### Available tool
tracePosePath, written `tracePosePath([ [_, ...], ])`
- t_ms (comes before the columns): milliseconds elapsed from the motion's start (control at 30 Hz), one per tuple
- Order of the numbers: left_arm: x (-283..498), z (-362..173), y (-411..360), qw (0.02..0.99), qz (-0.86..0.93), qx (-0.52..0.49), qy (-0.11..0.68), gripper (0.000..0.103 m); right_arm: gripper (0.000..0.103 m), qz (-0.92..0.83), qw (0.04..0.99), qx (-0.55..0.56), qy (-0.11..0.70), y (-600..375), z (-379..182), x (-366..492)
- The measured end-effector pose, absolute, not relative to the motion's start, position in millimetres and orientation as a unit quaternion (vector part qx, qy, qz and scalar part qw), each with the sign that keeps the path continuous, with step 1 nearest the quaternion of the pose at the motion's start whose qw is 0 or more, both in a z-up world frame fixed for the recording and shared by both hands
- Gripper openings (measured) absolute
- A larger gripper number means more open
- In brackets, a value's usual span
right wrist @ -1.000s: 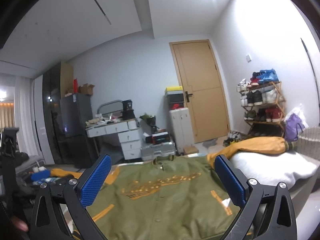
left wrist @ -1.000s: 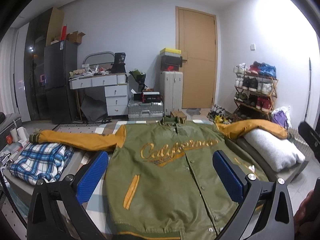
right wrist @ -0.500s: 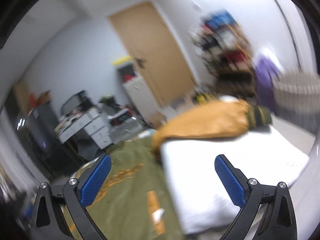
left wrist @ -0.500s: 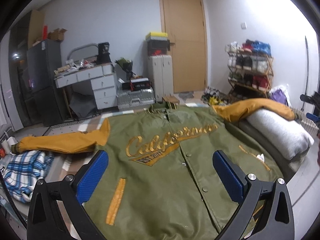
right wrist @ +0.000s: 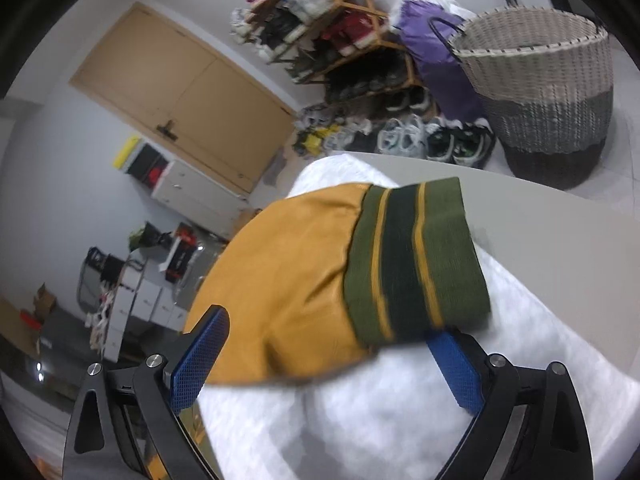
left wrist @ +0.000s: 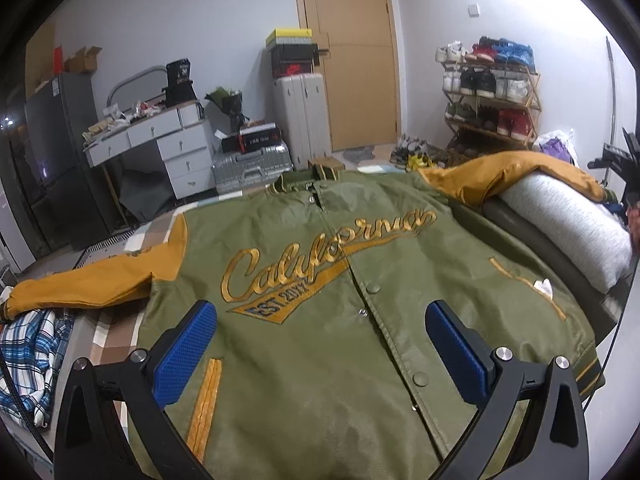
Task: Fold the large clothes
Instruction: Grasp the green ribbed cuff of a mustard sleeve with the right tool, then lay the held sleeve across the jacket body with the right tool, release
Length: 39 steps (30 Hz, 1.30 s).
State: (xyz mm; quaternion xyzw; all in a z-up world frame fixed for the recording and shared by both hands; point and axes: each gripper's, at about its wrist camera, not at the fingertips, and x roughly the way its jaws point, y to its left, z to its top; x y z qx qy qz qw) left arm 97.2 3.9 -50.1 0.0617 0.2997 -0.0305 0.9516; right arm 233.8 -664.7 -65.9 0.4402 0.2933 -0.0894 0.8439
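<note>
jacket [left wrist: 320, 320] read "california", "est 20xx".
its striped cuff [right wrist: 416, 260] lay between the right gripper [right wrist: 328, 364] fingers, just closing, unclamped; left gripper [left wrist: 320, 344] spread above it.

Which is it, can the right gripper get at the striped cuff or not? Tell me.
Probably yes. The right gripper, whose jaws have just been closing, is right at the sleeve; the cuff lies loose on the white pillow with nothing over it.

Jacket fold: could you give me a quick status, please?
Left claw open over jacket. Right claw open, just closing around sleeve cuff, on pillow.
</note>
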Motion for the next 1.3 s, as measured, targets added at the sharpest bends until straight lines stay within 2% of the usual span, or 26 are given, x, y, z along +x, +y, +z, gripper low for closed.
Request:
tracePosePath([
  [33, 97, -51, 5, 0.951, -0.028, 0.063, 0.301, 0.102, 0.081, -0.094, 0.842, 0.438, 0.299, -665, -63, 242],
  [100, 94, -51, 10, 0.951, -0.022, 0.064, 0.302, 0.102, 0.042, -0.122, 0.846, 0.406, 0.323, -668, -56, 252],
  [133, 93, -50, 11, 0.951, -0.020, 0.063, 0.302, 0.102, 0.040, -0.131, 0.849, 0.392, 0.328, -668, -51, 255],
  [200, 93, -50, 15, 0.951, -0.018, 0.059, 0.302, 0.102, 0.028, -0.133, 0.862, 0.366, 0.323, -666, -37, 261],
  [367, 91, -46, 28, 0.953, -0.008, 0.053, 0.298, 0.102, 0.021, -0.147, 0.909, 0.278, 0.274, -633, 27, 268],
  [533, 84, -41, 46, 0.958, 0.002, 0.037, 0.284, 0.102, 0.019, -0.086, 0.942, 0.249, 0.206, -572, 97, 284],
  [633, 78, -38, 61, 0.960, 0.014, 0.023, 0.279, 0.102, 0.011, -0.019, 0.961, 0.207, 0.182, -499, 139, 301],
  [800, 71, -39, 88, 0.962, 0.035, 0.008, 0.272, 0.102, 0.011, 0.113, 0.964, 0.155, 0.185, -352, 160, 336],
  [1000, 61, -44, 115, 0.960, 0.064, -0.013, 0.271, 0.102, 0.011, 0.262, 0.925, 0.117, 0.251, -167, 108, 373],
  [1067, 58, -46, 122, 0.959, 0.071, -0.017, 0.272, 0.102, 0.012, 0.302, 0.897, 0.119, 0.299, -104, 63, 387],
  [1167, 55, -52, 128, 0.957, 0.083, -0.018, 0.277, 0.102, 0.019, 0.341, 0.845, 0.103, 0.399, -28, -22, 404],
  [1233, 55, -55, 130, 0.955, 0.086, -0.017, 0.283, 0.102, 0.020, 0.334, 0.808, 0.070, 0.480, 10, -81, 408],
  [1300, 56, -59, 132, 0.954, 0.087, -0.014, 0.287, 0.102, 0.021, 0.334, 0.785, 0.045, 0.521, 25, -118, 399],
])
